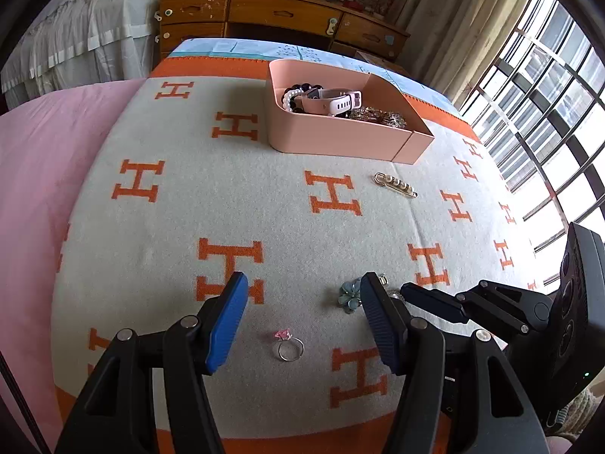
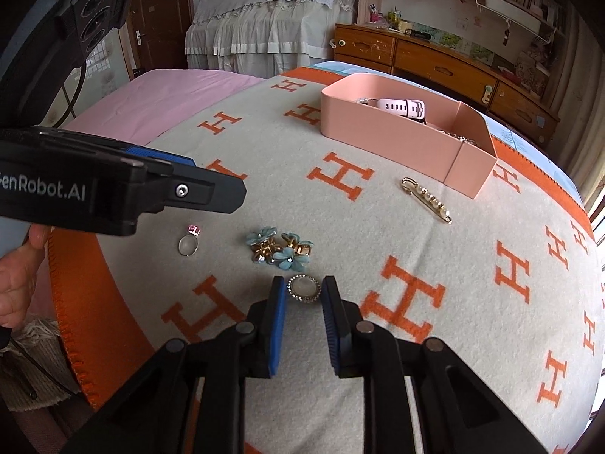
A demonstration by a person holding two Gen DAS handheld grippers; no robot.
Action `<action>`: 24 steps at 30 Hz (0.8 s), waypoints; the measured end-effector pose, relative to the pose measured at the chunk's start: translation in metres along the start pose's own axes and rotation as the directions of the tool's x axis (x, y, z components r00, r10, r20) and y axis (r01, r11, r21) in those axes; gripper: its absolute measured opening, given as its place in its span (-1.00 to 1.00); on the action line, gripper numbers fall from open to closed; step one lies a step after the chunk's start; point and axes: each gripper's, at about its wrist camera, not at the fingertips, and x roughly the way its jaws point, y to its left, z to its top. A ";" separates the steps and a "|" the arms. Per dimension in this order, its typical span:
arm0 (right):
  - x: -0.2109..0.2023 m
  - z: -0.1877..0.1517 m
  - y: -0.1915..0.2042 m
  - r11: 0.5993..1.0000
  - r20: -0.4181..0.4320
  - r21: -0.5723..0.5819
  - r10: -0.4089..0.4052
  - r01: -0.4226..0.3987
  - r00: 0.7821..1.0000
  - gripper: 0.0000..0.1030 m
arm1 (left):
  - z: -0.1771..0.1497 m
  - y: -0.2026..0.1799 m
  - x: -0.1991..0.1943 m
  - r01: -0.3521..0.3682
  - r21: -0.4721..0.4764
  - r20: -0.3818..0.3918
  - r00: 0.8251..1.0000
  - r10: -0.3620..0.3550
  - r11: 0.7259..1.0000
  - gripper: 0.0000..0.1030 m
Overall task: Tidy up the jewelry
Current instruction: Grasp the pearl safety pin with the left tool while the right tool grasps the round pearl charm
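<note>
A round pearly brooch point(image 2: 303, 290) with a sparkly rim lies on the H-patterned blanket point(image 2: 435, 246). My right gripper point(image 2: 303, 283) straddles it, a blue pad close on each side with slim gaps showing. Just beyond it lies a cluster of blue flower jewelry point(image 2: 281, 249). My left gripper point(image 1: 302, 283) hovers open, with a silver ring with a pink stone point(image 1: 289, 346) on the blanket beneath it and nothing held. The blue flower piece point(image 1: 348, 295) peeks out beside its right finger. A gold pearl pin point(image 1: 396, 184) lies near the pink tray point(image 1: 340, 140).
The pink tray point(image 2: 397, 140) holds a pink watch point(image 1: 332, 100), bead bracelets and sparkly pieces. A hand point(image 2: 19, 265) grips the left tool at the bed's near-left edge. A pink sheet point(image 1: 38, 189) lies left of the blanket. Behind stand a wooden dresser point(image 1: 283, 11) and windows point(image 1: 548, 94).
</note>
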 end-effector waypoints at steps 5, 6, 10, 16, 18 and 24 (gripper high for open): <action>-0.004 -0.003 -0.019 0.997 0.006 0.072 -0.008 0.008 1.000 -0.63 | 0.011 -0.015 0.006 0.012 0.046 -0.002 1.000 -0.012 0.999 0.17; -0.004 -0.003 -0.024 0.996 0.006 0.090 -0.014 0.013 1.000 -0.63 | 0.015 -0.020 0.009 0.016 0.062 -0.003 1.000 -0.016 0.998 0.17; -0.007 -0.004 -0.047 0.984 0.002 0.176 -0.029 0.028 1.000 -0.63 | 0.029 -0.041 0.023 0.021 0.123 -0.010 1.000 -0.020 0.992 0.16; -0.014 -0.011 -0.082 0.959 0.005 0.280 -0.049 0.046 0.999 -0.63 | 0.054 -0.079 0.048 0.027 0.271 -0.021 1.000 -0.022 0.962 0.16; -0.016 -0.014 -0.089 0.952 0.008 0.304 -0.051 0.046 0.999 -0.63 | 0.061 -0.090 0.059 0.022 0.340 -0.031 0.999 -0.012 0.940 0.16; -0.020 -0.018 -0.101 0.942 0.024 0.333 -0.044 0.033 0.999 -0.63 | 0.076 -0.111 0.086 -0.008 0.447 -0.060 0.997 0.039 0.894 0.16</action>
